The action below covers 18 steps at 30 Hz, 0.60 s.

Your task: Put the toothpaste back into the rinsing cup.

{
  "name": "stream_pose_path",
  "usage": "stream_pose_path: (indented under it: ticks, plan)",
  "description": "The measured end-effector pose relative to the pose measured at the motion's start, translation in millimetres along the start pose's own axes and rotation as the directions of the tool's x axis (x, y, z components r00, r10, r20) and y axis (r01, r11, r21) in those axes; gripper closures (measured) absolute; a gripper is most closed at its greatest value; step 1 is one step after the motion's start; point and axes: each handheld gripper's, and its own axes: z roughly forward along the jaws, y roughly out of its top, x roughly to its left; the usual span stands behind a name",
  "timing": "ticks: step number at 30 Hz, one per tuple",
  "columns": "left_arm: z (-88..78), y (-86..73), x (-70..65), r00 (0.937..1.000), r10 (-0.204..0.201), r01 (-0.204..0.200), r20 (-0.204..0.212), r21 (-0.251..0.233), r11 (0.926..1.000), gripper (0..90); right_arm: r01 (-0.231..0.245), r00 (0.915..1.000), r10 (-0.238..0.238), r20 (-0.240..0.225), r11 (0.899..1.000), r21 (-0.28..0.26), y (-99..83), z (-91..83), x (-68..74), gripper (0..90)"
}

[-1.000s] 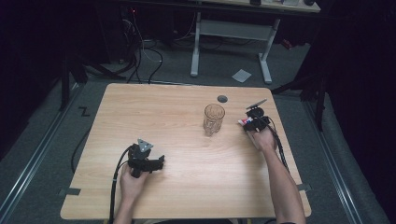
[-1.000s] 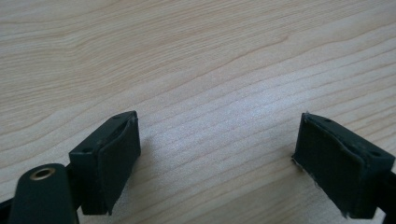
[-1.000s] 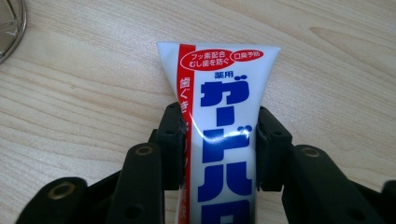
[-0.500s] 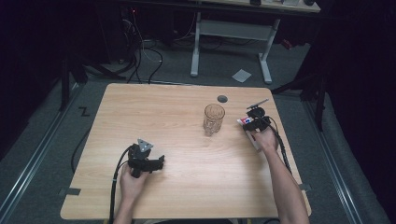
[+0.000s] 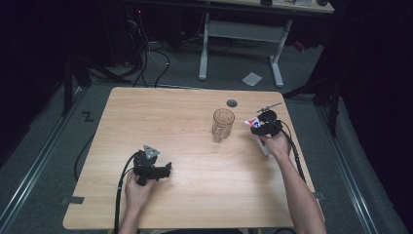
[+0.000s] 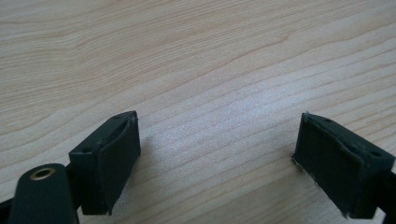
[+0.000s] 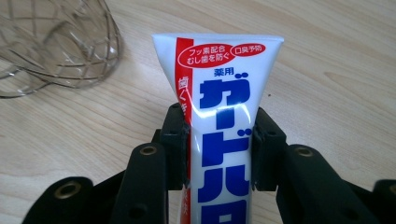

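Toothpaste tube [image 7: 219, 116] pinched in the right gripper [image 7: 219, 140] beside a glass [image 5: 223, 124] on the desk [image 5: 195, 195].
Its jaws press the tube's flat end; a soft, slick tube could slip or swing into the glass. Left gripper [image 6: 215, 154] rests spread, holding nothing, on pale wood; the room behind is dark, with cables on the floor.

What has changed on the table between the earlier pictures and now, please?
The right gripper, its jaws having just closed on the toothpaste tube, has begun lifting it beside the glass. The left gripper stayed open and still; the glass has not moved.
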Motion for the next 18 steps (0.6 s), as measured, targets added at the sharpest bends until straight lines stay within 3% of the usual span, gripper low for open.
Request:
stream_pose_path:
  ticks: [18]
  plan:
    - [0.0,0.0,0.0,1.0000,0.000,0.000,0.000,0.000,1.0000,14.5,0.040,0.9966,-0.047,-0.067,0.993,-0.111,3.1,-24.4,14.9,64.9]
